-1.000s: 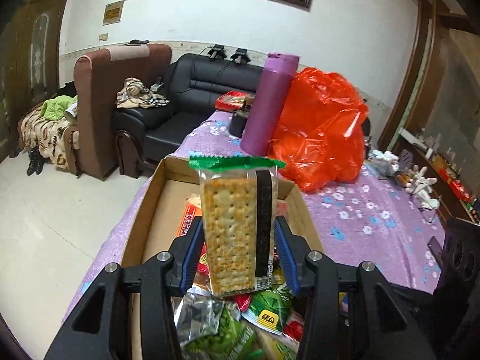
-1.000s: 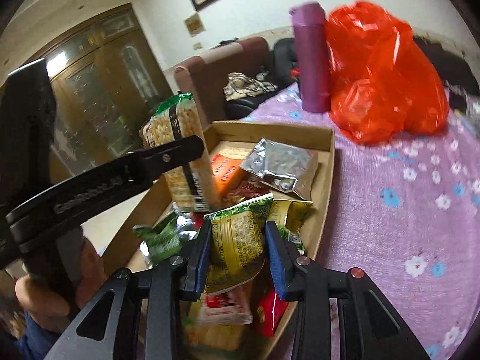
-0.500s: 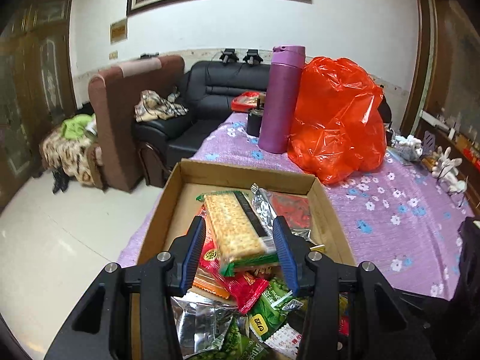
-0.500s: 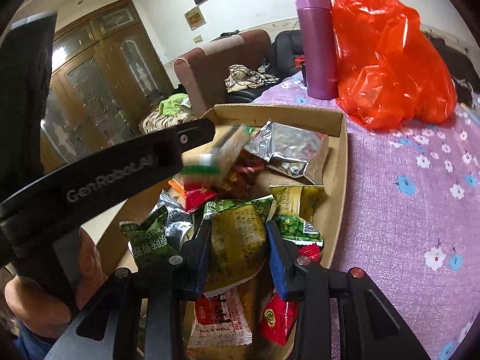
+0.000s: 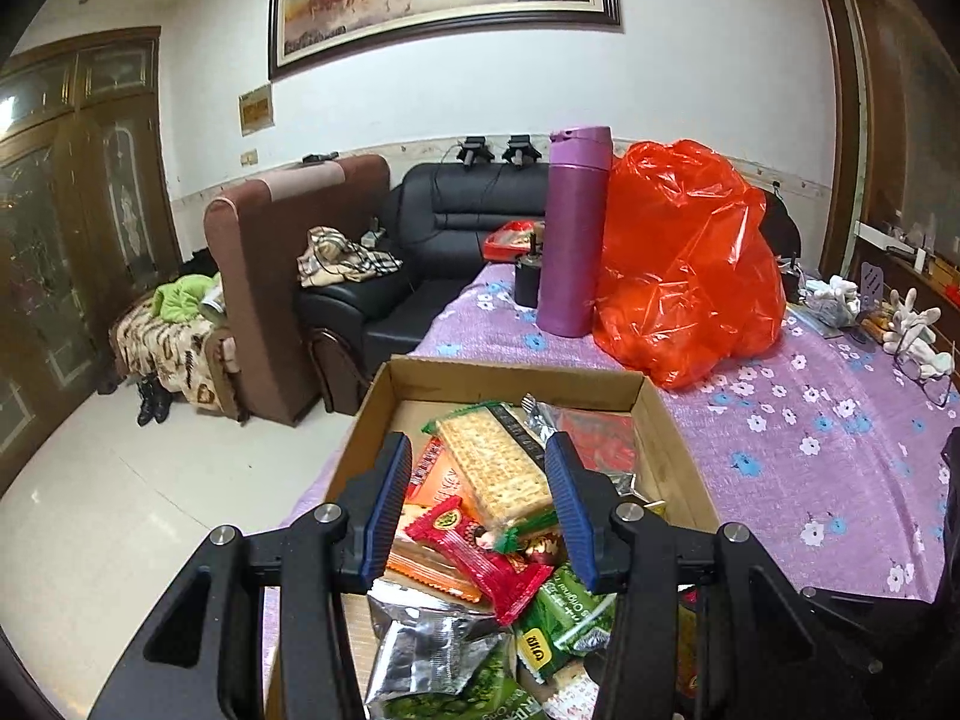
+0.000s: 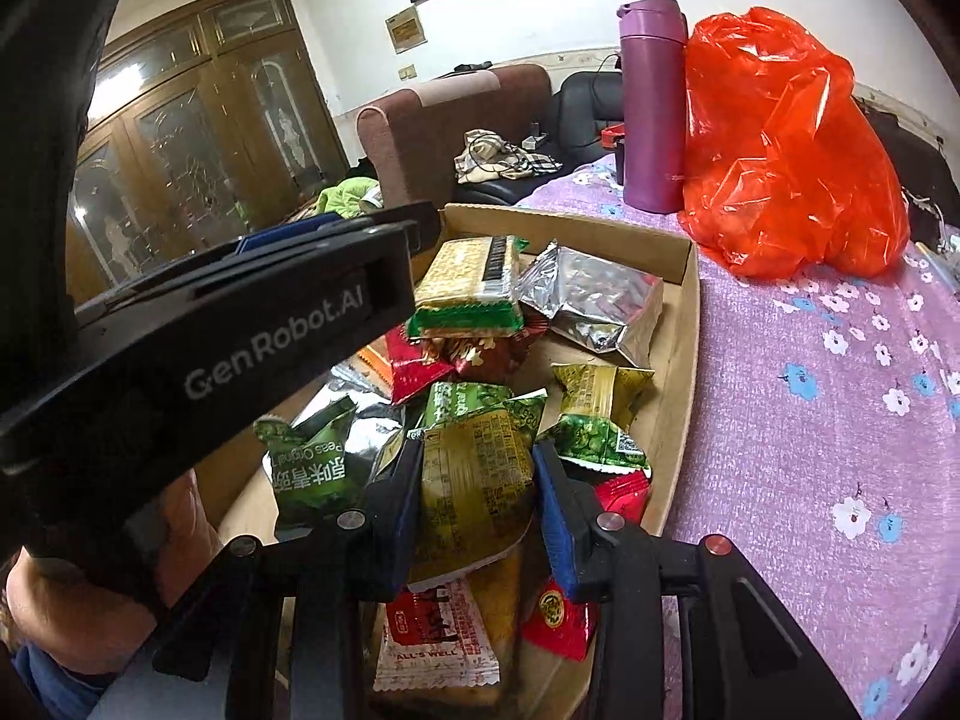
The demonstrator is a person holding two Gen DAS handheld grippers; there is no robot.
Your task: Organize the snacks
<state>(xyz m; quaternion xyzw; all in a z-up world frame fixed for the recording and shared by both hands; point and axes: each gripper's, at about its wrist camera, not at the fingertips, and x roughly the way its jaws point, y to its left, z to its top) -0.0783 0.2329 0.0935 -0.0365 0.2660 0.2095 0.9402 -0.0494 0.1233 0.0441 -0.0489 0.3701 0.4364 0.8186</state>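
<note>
A shallow cardboard box (image 5: 654, 414) sits at the near edge of a table (image 5: 840, 480) covered with a purple flowered cloth, and it holds a loose heap of snack packets. The left claw (image 5: 474, 504) hangs over the box with its blue pads apart and nothing pressed between them; a cracker packet (image 5: 498, 468) with a green end and a dark stripe lies tilted on the pile just beyond the pads, clear of both. Below it lie a red sweet wrapper (image 5: 480, 564), an orange packet (image 5: 438, 480) and a crumpled silver pouch (image 5: 432, 654). In the right wrist view the right claw (image 6: 477, 516) has its pads on either side of a yellow-green packet (image 6: 474, 480) that stands up out of the heap; the jaws are opening, and the packet fills the gap between them, touching both pads. Around it lie a green pea packet (image 6: 312, 468), a white and red wrapper (image 6: 438, 642) and a larger silver bag (image 6: 594, 306) near the far wall of the box. Past the box, a purple flask (image 5: 573, 228) stands upright on the cloth, just beside a bulging orange plastic bag (image 5: 684, 264). A hand (image 6: 90, 618) grips the left tool at the lower left.
</note>
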